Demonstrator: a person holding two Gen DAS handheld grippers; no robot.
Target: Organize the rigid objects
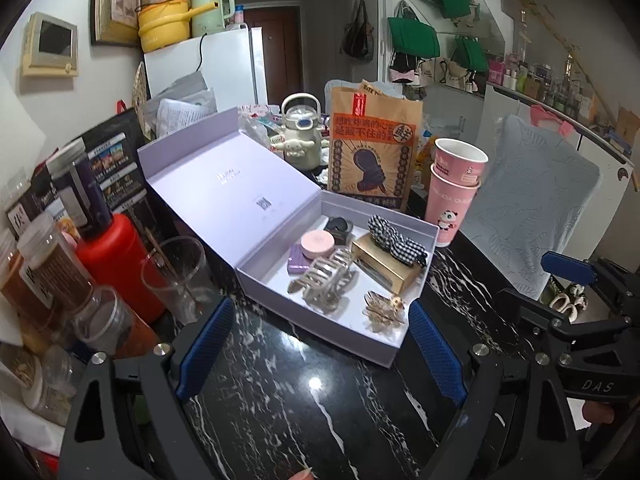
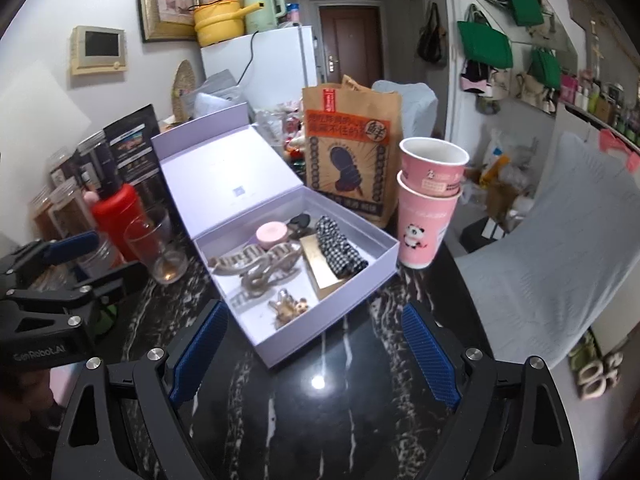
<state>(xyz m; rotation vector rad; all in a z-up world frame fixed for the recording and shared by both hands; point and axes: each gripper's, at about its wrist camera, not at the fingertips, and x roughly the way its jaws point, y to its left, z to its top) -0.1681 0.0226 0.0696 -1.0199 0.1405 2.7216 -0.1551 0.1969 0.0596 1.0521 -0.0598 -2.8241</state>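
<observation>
Left gripper [image 1: 320,348] and right gripper [image 2: 314,354] hover over the black marble tabletop [image 1: 280,400], jaws wide, holding nothing. Just beyond, the lavender box [image 1: 320,324] lies open, lid back for access, containing hair claw [image 1: 328,280], gold case [image 1: 384,264], pink compact [image 1: 318,242]. Pink paper cups [image 2: 428,208] stand beside.

On the black marbled worktop [image 1: 280,400] stand two stacked pink paper cups [image 1: 454,192], a brown paper bag [image 1: 372,148], a red bottle [image 1: 120,264] and an empty glass [image 1: 176,276].
</observation>
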